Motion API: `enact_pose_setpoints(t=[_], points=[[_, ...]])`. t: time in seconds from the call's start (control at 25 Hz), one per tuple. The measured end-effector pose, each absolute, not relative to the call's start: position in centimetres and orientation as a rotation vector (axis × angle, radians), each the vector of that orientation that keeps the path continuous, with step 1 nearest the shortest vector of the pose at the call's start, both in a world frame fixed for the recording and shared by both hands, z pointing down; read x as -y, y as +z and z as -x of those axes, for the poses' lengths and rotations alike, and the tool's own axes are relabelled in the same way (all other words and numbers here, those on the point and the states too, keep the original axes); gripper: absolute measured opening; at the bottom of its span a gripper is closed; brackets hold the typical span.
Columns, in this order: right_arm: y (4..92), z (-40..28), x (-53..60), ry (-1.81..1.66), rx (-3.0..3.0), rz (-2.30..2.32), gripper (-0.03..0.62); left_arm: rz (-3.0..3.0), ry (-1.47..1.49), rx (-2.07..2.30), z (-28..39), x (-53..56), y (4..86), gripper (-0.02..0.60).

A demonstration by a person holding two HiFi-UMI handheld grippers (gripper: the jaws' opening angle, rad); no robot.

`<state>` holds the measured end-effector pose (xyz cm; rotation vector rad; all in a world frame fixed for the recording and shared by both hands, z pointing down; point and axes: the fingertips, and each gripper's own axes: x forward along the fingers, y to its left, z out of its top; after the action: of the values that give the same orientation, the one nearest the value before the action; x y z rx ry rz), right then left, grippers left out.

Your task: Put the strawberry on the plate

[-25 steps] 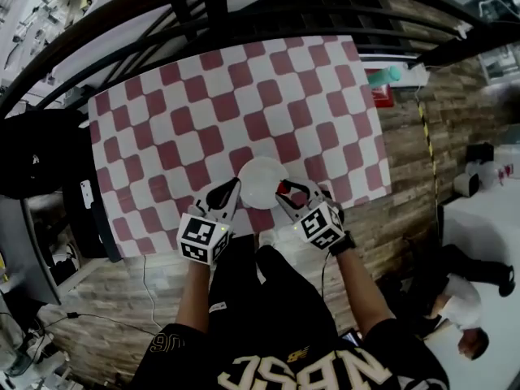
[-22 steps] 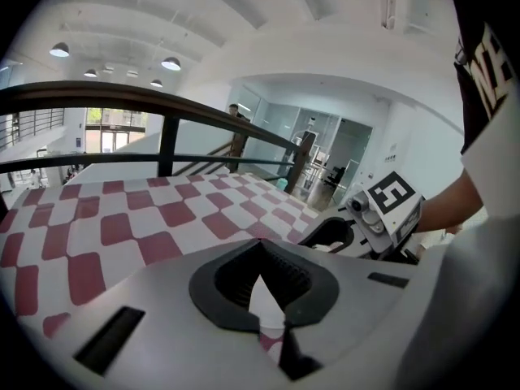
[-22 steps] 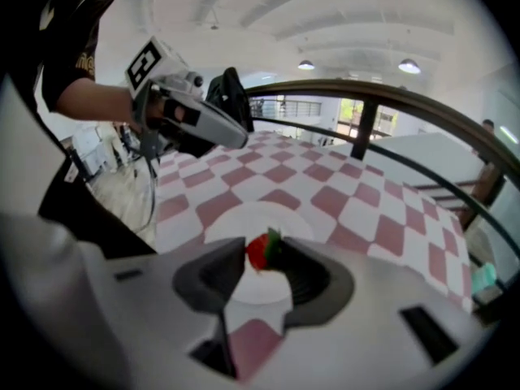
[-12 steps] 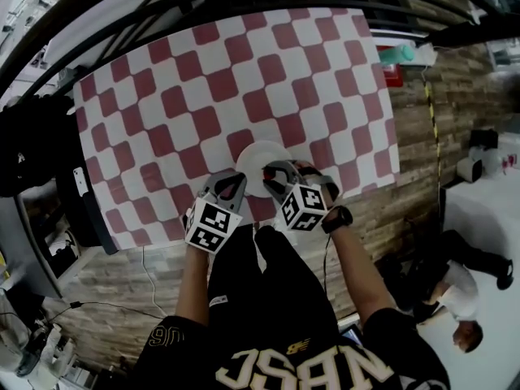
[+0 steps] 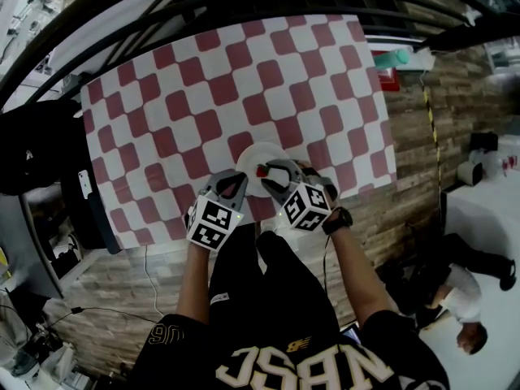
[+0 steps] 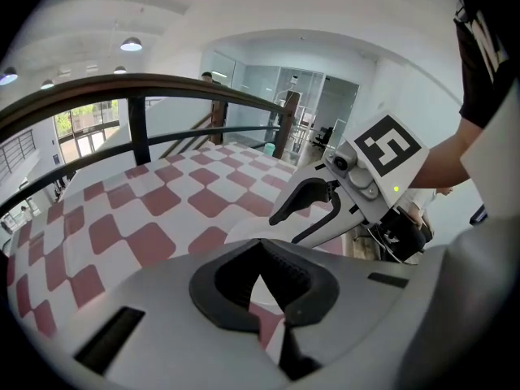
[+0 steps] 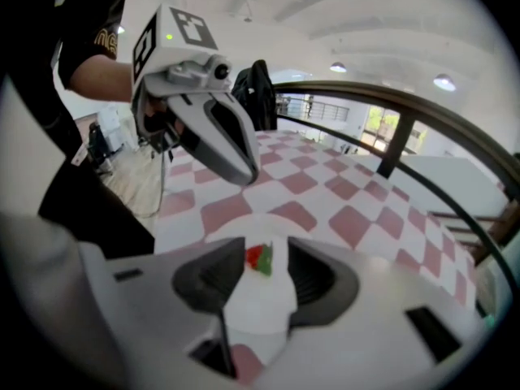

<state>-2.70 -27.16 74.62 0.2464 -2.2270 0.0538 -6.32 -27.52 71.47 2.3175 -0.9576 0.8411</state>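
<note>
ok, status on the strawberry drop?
Left claw shut, empty, at edge of round white plate. Right claw open over plate. Small red strawberry looks unclamped, resting on plate. Nothing in the way.

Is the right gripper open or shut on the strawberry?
Open. The right gripper has its jaws apart, with a gap beside the strawberry, above the plate. Whether the strawberry rests on the plate, cannot tell.

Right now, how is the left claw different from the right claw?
The left claw is shut with nothing in it; the right claw has its jaws apart around the strawberry, which looks to lie on the plate. The left claw sits at the plate's edge; the right claw reaches over it. Both are grey with a marker cube.
</note>
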Motion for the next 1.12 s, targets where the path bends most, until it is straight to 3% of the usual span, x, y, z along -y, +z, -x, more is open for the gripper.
enact_pose_setpoints(t=[0.16,0.36,0.56,0.88,1.12], points=[[70.4,1.8,27.0,0.115,2.302,-0.365,0.155,-2.333,0.736,1.018,5.8,27.1,67.1,0.009],[64.4,0.8,27.1,0.094,2.384,-0.486,0.155,-2.271,0.355,1.126,5.6,27.4,62.1,0.009],[57.9,-1.0,26.0,0.025,2.456,-0.666,0.152,-2.373,0.266,1.218,4.8,26.7,56.2,0.009],[47.1,-3.8,24.9,0.048,2.613,-1.166,0.049,-2.519,0.134,1.421,3.4,24.8,46.6,0.009],[42.9,-4.5,22.6,0.096,2.680,-1.335,0.017,-2.591,0.034,1.550,2.3,22.4,41.9,0.009]])
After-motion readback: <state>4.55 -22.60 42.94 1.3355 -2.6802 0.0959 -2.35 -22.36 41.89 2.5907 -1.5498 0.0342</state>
